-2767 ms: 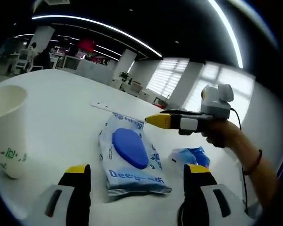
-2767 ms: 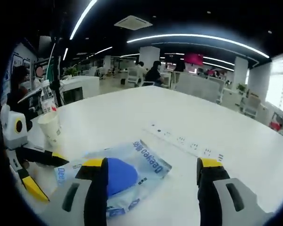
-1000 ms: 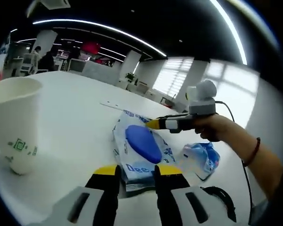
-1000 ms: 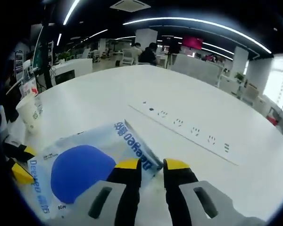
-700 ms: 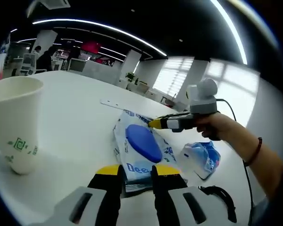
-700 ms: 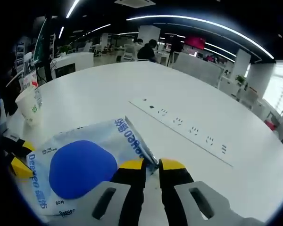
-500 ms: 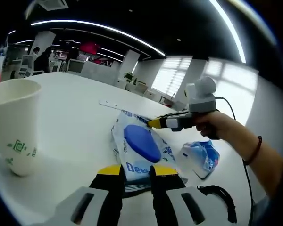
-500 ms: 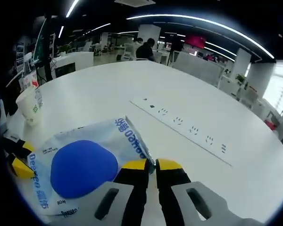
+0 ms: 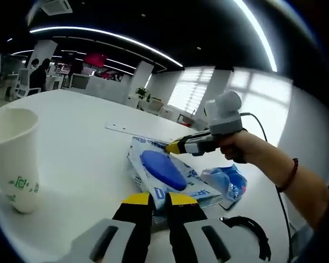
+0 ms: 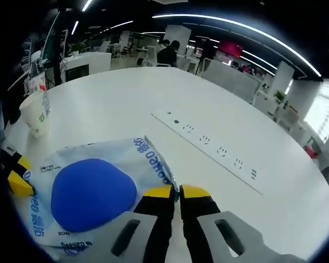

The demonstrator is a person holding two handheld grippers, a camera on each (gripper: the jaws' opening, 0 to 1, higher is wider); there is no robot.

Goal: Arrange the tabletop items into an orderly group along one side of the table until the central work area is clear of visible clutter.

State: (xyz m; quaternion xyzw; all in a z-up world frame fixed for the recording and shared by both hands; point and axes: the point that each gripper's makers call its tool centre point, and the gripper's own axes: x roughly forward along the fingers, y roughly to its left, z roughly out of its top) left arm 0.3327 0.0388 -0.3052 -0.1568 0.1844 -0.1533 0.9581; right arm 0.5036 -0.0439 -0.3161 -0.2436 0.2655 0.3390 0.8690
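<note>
Change since 2.8 s ago: both pairs of jaws gone from wide apart to pinched together on the wipes pack; pack now held at two edges.
Left gripper [image 9: 159, 200]: yellow-tipped jaws nearly closed, nipping the near edge of the wipes pack [image 9: 160, 174] in the left gripper view.
Right gripper [image 10: 177, 193]: jaws pressed together on the pack's [image 10: 93, 193] corner in the right gripper view; also seen from the side in the left gripper view [image 9: 173, 147], held by a hand [image 9: 242, 148], tip at the pack's far edge.
Wipes pack: flat soft pack, pale blue-and-white wrapper with a large blue oval lid; spans between the two grippers over the white table [image 9: 82, 129]; cannot tell whether lifted clear or resting on the surface.
Paper cup [image 9: 12, 156]: white with green print, upright on the table, well to the side of the pack; small in the right gripper view [image 10: 35, 118], far side.
Small blue-and-clear packet [image 9: 225, 182]: crumpled, lying just beyond the pack beneath the hand.
Black cable loop [image 9: 244, 252]: on the table near the left gripper.
Power strip [image 10: 211, 149]: flush white strip of sockets running across the table, apart from the pack.
</note>
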